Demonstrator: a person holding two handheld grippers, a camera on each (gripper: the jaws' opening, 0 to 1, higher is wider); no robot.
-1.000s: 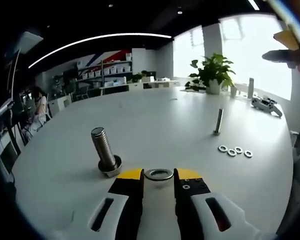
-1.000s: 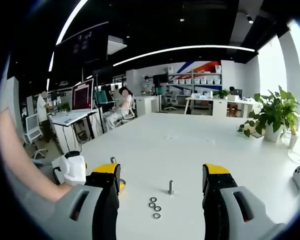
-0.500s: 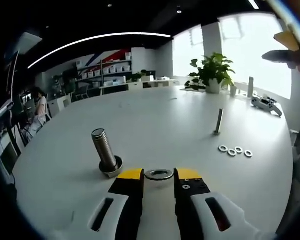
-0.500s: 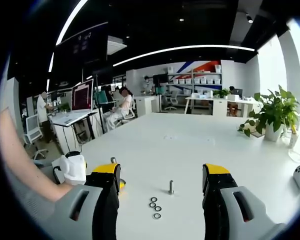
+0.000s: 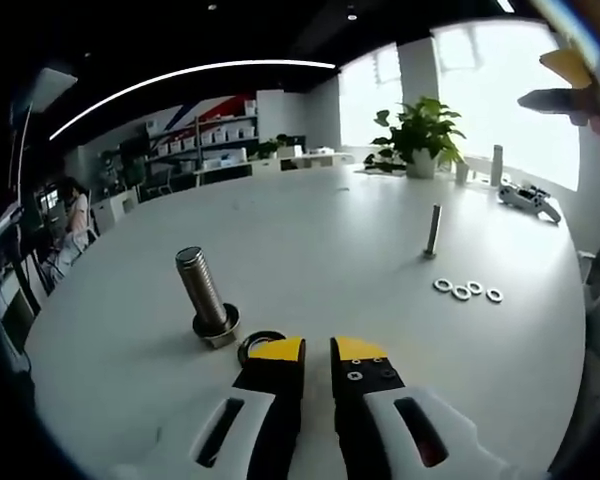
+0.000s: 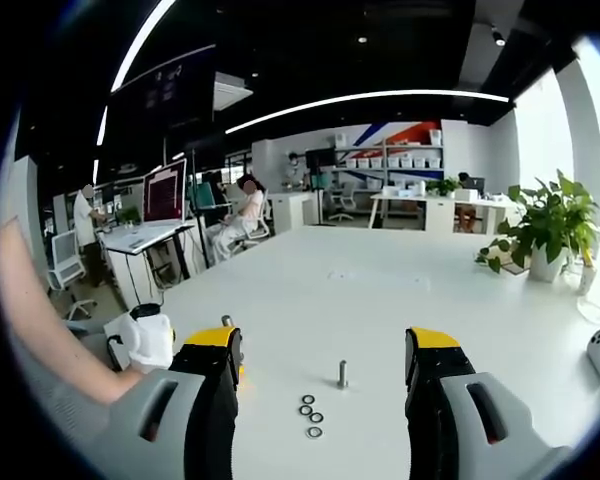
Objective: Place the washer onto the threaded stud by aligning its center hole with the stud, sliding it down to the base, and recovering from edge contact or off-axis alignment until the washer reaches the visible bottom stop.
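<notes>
A thick threaded stud stands slightly tilted on its hex base on the white table. A dark washer lies flat just right of that base, partly hidden behind my left gripper's left jaw tip. My left gripper has its jaws drawn close with only a thin gap and nothing between them. In the right gripper view my right gripper hangs wide open above the table, holding nothing; the left gripper shows at its left in a person's hand.
A slim stud stands farther right with several loose washers beside it; the slim stud and washers lie between the right jaws. A potted plant and a grey handheld device sit at the far edge. People sit at desks beyond.
The left jaws have closed in and the washer is no longer between them; it now lies to the left of the left jaw, beside the stud's base. The right gripper is unchanged.
</notes>
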